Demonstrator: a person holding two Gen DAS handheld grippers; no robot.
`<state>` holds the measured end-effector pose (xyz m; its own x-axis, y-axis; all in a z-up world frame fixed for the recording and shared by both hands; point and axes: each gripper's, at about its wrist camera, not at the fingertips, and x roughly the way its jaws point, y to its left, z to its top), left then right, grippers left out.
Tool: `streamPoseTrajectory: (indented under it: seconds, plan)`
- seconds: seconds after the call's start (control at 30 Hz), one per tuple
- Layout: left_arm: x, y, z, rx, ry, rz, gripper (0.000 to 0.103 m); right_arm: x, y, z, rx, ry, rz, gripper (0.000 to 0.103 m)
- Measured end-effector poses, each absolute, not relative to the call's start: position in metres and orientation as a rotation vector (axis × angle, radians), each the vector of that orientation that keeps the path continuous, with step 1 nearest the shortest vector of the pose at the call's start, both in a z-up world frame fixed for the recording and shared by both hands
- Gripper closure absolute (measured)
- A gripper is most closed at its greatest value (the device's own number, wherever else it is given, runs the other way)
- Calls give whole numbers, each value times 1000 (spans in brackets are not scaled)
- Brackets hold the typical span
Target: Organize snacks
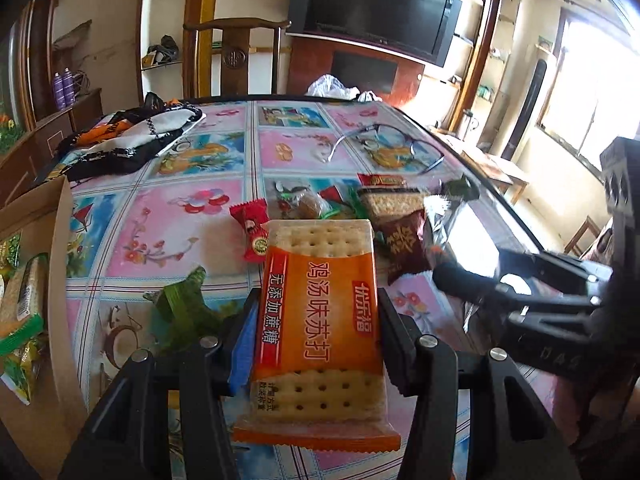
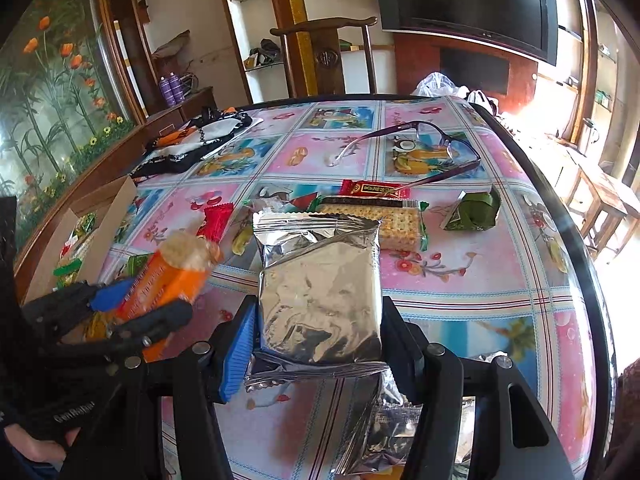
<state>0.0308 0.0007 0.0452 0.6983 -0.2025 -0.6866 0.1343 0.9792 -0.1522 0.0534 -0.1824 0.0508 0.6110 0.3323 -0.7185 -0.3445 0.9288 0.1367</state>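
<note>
My left gripper (image 1: 316,320) is shut on an orange cracker packet (image 1: 320,320), held lengthwise above the table. In the right wrist view the same orange packet (image 2: 168,276) appears at the left, gripped by the left gripper (image 2: 140,308). My right gripper (image 2: 320,320) is shut on a silver foil pouch (image 2: 320,288), also lifted off the table. A loose pile of snacks lies mid-table: a red candy (image 1: 250,232), a dark red packet (image 1: 404,244), a cracker pack with green ends (image 2: 384,220) and a green wrapped sweet (image 2: 476,208).
A cardboard box (image 1: 60,264) with several snack packs stands at the left table edge. Purple-framed glasses (image 2: 416,148) and a black-and-orange cloth bundle (image 1: 124,140) lie farther back on the patterned tablecloth (image 2: 460,272). Another silver pouch (image 2: 388,432) lies under my right gripper. A wooden chair (image 2: 328,56) stands behind the table.
</note>
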Motion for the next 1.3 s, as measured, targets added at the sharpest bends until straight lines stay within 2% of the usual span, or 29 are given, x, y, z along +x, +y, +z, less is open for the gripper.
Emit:
streamPoseTrajectory:
  seconds: [0.47,0.83,1.3]
  plan:
    - [30,8,55,-84,728,-139,51,43,-164,45,-77,812,415,40]
    - [43,14,77,-72,648,-107,51,55,-162,51,1,797,359,40]
    - [39,21,70,-72,668,-96,51,52,-160,44,30,831,385,40]
